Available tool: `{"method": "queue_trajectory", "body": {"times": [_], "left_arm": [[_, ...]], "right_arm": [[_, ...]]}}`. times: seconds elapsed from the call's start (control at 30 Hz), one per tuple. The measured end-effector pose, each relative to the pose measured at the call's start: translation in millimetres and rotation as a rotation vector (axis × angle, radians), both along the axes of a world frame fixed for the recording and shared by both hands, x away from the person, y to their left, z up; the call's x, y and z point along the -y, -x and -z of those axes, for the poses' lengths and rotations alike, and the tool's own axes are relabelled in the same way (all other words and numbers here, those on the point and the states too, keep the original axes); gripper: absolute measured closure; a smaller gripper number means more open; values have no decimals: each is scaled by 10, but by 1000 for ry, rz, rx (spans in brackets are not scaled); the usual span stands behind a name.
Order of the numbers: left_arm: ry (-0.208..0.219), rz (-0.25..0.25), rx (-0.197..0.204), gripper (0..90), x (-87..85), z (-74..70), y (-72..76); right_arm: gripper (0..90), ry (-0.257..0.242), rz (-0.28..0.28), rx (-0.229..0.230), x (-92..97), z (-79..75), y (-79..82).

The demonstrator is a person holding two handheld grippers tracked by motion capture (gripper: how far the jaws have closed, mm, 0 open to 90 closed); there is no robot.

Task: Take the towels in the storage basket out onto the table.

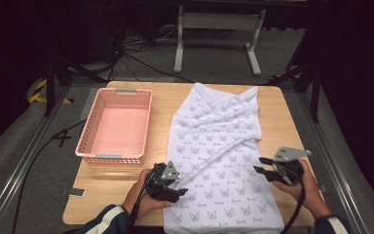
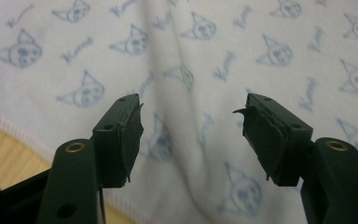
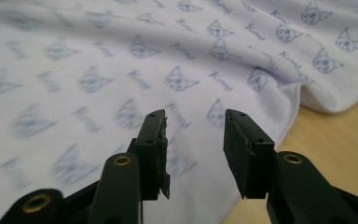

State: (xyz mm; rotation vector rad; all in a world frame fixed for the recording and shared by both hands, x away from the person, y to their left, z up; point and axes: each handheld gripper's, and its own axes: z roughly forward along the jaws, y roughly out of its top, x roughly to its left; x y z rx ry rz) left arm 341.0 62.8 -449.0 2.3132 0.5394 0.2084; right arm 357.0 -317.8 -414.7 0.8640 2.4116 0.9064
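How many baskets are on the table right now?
1. The pink basket sits on the table's left side, beside the cat-print towel; nothing suggests another is hidden.

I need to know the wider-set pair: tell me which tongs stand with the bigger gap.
The left tongs: their pads stand farther apart over the cat-print cloth than the right tongs.

Basket [image 1: 114,126] blocks left side (cloth [image 1: 219,146] lies flat).

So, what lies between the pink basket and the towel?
Bare wooden table, nothing else: in the high view the pink basket and the cat-print towel lie apart, side by side.
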Motion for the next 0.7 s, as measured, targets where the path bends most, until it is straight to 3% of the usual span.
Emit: {"method": "queue_trajectory", "body": {"times": [0.03, 0.1, 0.13, 0.17, 0.23, 0.4, 0.47, 0.5, 0.6, 0.63, 0.7], "left_arm": [[-7, -10, 12, 402, 32, -4, -52], [2, -3, -2, 411, 68, 20, -172], [5, -21, -8, 416, 80, 41, -217], [1, -35, -20, 415, 89, 67, -252], [-5, -31, -60, 415, 90, 129, -300], [-17, -21, -66, 406, 59, 153, -142], [4, 8, -70, 406, 38, 170, -26], [22, 8, -81, 407, 40, 176, 47], [24, 103, -148, 422, 30, 145, 243], [18, 124, -147, 434, 30, 136, 266], [25, 118, -139, 401, 40, 87, 291]], "right_arm": [[657, 10, 3, -21, -35, 62, -122], [678, -10, 22, -67, -69, 186, -298], [671, 6, 27, -89, -74, 248, -353], [666, 15, 34, -115, -71, 303, -382], [668, -19, 49, -147, -21, 345, -362], [654, -6, 47, -188, 141, 320, -54], [646, -8, 60, -206, 223, 310, 119], [640, -7, 61, -225, 261, 300, 209], [622, -11, 44, -289, 344, 269, 449], [619, 3, 30, -332, 362, 242, 545], [596, 22, -3, -355, 362, 222, 617]]}}
